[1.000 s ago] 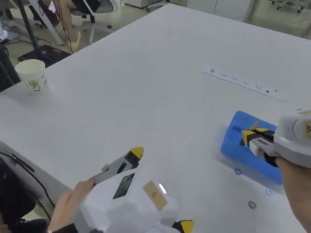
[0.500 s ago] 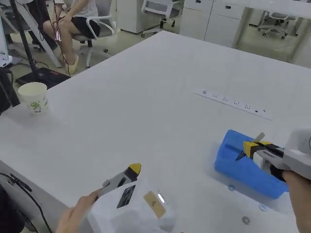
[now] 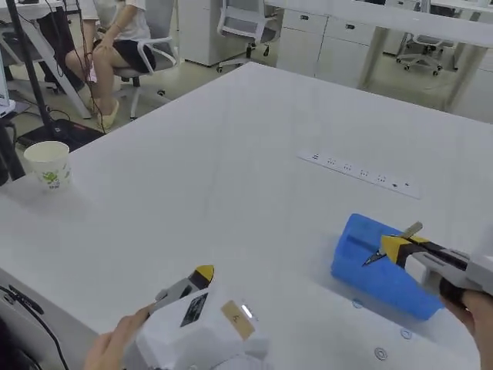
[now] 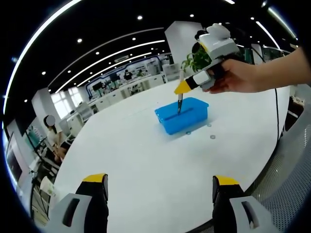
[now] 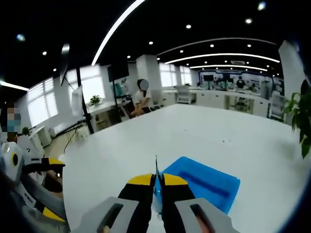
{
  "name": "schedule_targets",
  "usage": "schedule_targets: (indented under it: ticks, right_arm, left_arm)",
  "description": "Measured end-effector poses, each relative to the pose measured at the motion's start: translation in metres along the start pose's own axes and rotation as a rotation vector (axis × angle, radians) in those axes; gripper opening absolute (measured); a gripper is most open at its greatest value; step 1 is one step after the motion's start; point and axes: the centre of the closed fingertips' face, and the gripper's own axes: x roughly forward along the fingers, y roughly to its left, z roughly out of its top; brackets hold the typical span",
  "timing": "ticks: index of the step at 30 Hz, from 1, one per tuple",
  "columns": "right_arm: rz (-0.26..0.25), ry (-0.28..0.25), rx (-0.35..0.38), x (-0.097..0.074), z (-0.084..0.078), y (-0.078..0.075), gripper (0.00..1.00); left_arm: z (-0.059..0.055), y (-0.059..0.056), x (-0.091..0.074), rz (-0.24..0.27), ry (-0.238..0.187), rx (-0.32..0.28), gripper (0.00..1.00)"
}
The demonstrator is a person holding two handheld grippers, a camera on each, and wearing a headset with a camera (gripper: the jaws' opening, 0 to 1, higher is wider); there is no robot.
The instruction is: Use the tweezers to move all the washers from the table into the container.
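White desk (image 3: pixel 231 177) in an open office: the right tool (image 3: pixel 393 248), clenched on the tweezers (image 3: pixel 375 258), holds their tips over the blue container (image 3: pixel 358 266) near the right edge, seemingly a drop-off. Whether they carry anything is too small to tell. The next move likely calls for reaching down to the washers (image 3: pixel 380 354) lying just beside the container's near side, while the left tool (image 4: pixel 158 182) hovers released and empty.

No legible text, label or number anywhere.

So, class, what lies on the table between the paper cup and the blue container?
Nothing: in the head view the white table is bare between the paper cup and the blue container.
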Motion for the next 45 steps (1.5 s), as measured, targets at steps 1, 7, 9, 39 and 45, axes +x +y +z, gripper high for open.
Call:
schedule_targets:
  ticks: [1, 7, 9, 39, 45]
  right_arm:
    - [0.007, 0.005, -0.006, 0.0, -0.003, 0.001, 0.02]
    - [0.024, 0.053, -0.036, 0.002, -0.022, 0.005, 0.02]
    - [0.027, 0.067, -0.036, 0.002, -0.028, 0.004, 0.02]
    - [0.036, 0.135, -0.076, 0.017, -0.059, 0.001, 0.02]
    - [0.04, 0.14, -0.135, 0.017, -0.06, 0.004, 0.02]
  left_arm:
    - [0.0, 0.0, 0.0, 0.001, 0.001, 0.001, 0.91]
    - [0.0, -0.001, 0.0, -0.003, 0.001, 0.004, 0.9]
    - [0.002, -0.001, -0.001, -0.005, -0.009, 0.003, 0.9]
    - [0.001, -0.001, 0.0, -0.008, -0.002, 0.003, 0.89]
    - [0.0, -0.001, 0.0, -0.005, 0.001, 0.006, 0.89]
